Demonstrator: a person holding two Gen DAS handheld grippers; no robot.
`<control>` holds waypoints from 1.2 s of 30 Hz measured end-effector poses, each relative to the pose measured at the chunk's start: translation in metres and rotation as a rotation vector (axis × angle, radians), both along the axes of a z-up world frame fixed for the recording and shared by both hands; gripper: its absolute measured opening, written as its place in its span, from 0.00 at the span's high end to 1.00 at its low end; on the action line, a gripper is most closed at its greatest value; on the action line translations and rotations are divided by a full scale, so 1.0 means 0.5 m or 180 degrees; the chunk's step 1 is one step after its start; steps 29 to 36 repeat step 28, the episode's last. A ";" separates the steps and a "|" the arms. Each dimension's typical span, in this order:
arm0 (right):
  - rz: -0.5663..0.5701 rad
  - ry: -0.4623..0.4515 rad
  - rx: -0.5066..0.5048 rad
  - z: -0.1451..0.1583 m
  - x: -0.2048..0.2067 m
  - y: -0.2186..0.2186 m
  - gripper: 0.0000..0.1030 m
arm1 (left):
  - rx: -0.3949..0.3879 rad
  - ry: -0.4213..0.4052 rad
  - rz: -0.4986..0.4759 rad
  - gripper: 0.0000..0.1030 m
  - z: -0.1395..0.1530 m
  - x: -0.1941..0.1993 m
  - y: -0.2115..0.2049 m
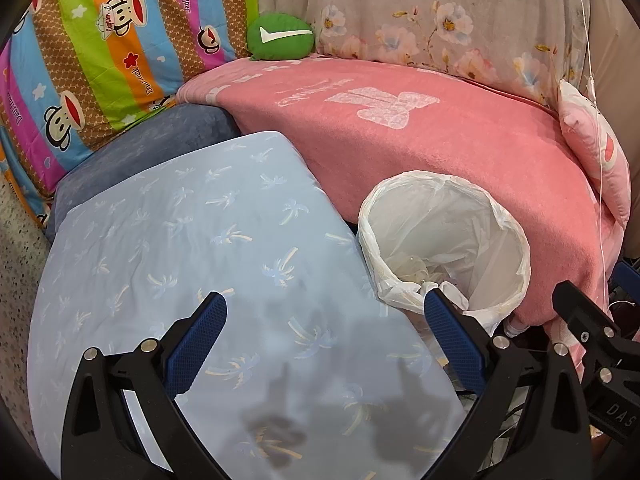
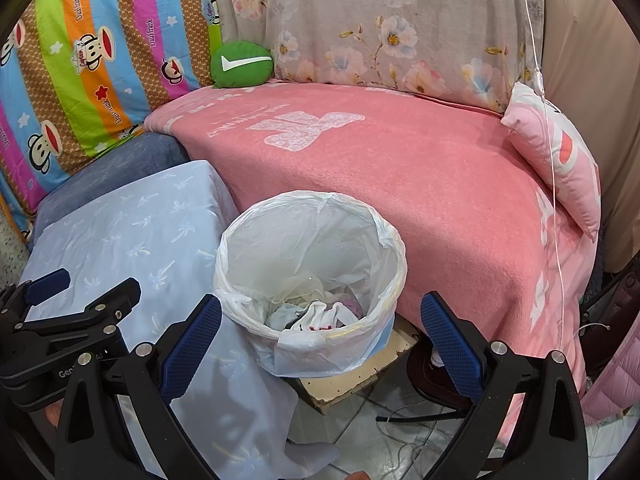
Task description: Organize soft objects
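Note:
A white bag-lined bin (image 2: 310, 276) stands on a low board in front of the pink blanket (image 2: 400, 168); crumpled soft cloths (image 2: 320, 312) lie at its bottom. In the left wrist view the bin (image 1: 444, 240) sits right of a light blue palm-print cushion (image 1: 200, 260). My left gripper (image 1: 324, 316) hovers open over that cushion with nothing between its fingers. My right gripper (image 2: 320, 320) is open and empty above the bin's near rim. A green round pillow (image 2: 241, 64) rests at the back corner. A pink pillow (image 2: 560, 152) leans at the right.
A striped monkey-print quilt (image 2: 80, 72) and a floral sheet (image 2: 380, 24) line the back. A dark blue cushion (image 2: 112, 168) lies under the light blue one. A thin white cord (image 2: 554, 200) hangs down at the right. Cables (image 2: 408, 420) lie on the tiled floor.

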State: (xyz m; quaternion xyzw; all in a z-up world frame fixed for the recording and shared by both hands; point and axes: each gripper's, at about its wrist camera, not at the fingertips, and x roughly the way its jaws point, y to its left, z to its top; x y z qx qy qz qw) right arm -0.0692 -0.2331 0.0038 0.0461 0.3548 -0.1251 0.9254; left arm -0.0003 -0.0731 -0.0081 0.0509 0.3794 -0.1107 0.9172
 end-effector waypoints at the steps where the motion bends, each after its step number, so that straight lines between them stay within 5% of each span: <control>1: 0.0001 0.0002 -0.0001 0.000 0.000 0.000 0.06 | 0.0000 -0.0002 -0.0002 0.08 0.001 0.000 0.000; 36: -0.0026 0.0016 0.0010 -0.012 0.002 -0.002 0.06 | 0.0080 0.0112 -0.0081 0.08 -0.022 0.002 -0.003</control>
